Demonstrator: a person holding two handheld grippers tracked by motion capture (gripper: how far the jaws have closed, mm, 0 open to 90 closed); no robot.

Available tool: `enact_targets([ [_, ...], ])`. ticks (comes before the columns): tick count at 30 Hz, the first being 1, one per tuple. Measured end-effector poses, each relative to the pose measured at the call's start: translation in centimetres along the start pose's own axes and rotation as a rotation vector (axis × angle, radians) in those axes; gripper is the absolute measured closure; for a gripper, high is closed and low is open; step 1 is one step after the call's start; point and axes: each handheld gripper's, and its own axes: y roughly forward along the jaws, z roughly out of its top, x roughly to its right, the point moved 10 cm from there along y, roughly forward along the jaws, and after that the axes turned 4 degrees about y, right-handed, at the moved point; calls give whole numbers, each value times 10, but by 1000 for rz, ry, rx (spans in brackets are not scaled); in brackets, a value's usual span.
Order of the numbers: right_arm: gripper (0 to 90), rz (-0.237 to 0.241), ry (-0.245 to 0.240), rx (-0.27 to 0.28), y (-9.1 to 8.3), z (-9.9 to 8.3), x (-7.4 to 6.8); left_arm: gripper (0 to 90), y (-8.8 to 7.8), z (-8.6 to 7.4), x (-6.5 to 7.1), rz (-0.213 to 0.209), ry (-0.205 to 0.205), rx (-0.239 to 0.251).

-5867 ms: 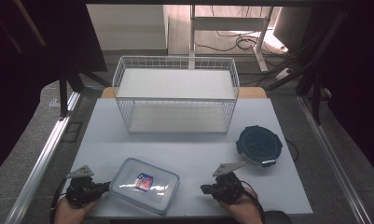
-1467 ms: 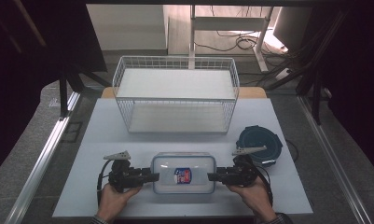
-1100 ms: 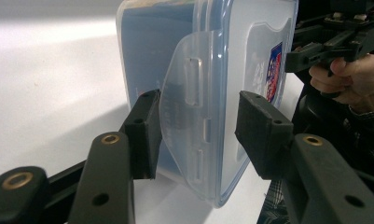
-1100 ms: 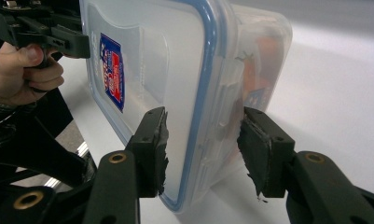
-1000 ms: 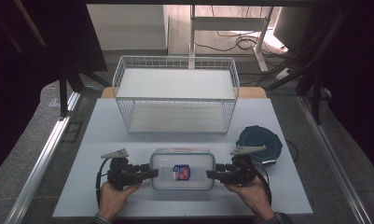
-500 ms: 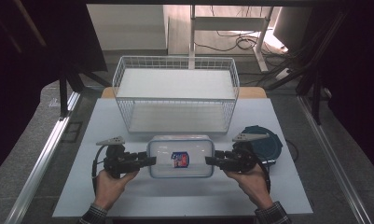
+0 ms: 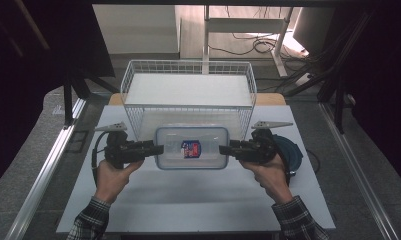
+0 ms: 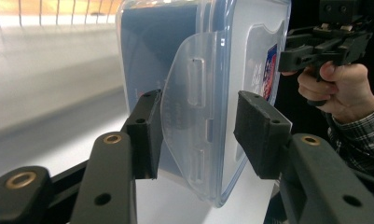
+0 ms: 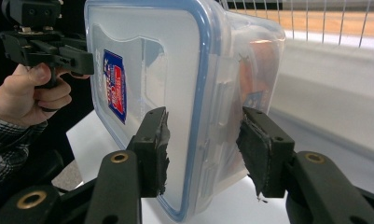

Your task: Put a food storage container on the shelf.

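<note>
Two claws, left (image 7: pixel 155 149) and right (image 7: pixel 227 148), grip the clear container (image 7: pixel 192 147) by its ends.

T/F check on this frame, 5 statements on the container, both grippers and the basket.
1. Both grippers clamp the clear container, one on each short end. True: the left gripper and the right gripper each have jaws on an end latch.
2. The container's lid is off. False: the blue-rimmed lid is on.
3. The container sits inside the wire basket. False: it is held in front of the basket's near wall, outside it.
4. A dark round lid lies on the table by the right hand. True.
5. The container's sticker is green. False: the sticker is blue and red.
</note>
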Motion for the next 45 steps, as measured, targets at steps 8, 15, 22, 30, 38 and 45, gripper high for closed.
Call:
enact_targets([
  [8,528,0,-13,24,1,36,0,526,-6,34,-7,9,5,22],
  [15,528,8,-19,51,1,68,1,526,-12,66,-13,17,23,37],
  [22,528,10,-28,68,3,99,1,527,-17,94,-21,19,31,59],
  [30,526,8,-19,88,4,130,7,526,-17,124,-29,30,42,67],
  [38,526,4,7,99,9,150,19,526,-10,140,-42,23,26,67],
  [45,524,-16,30,100,16,162,30,519,-1,150,-59,30,0,63],
])
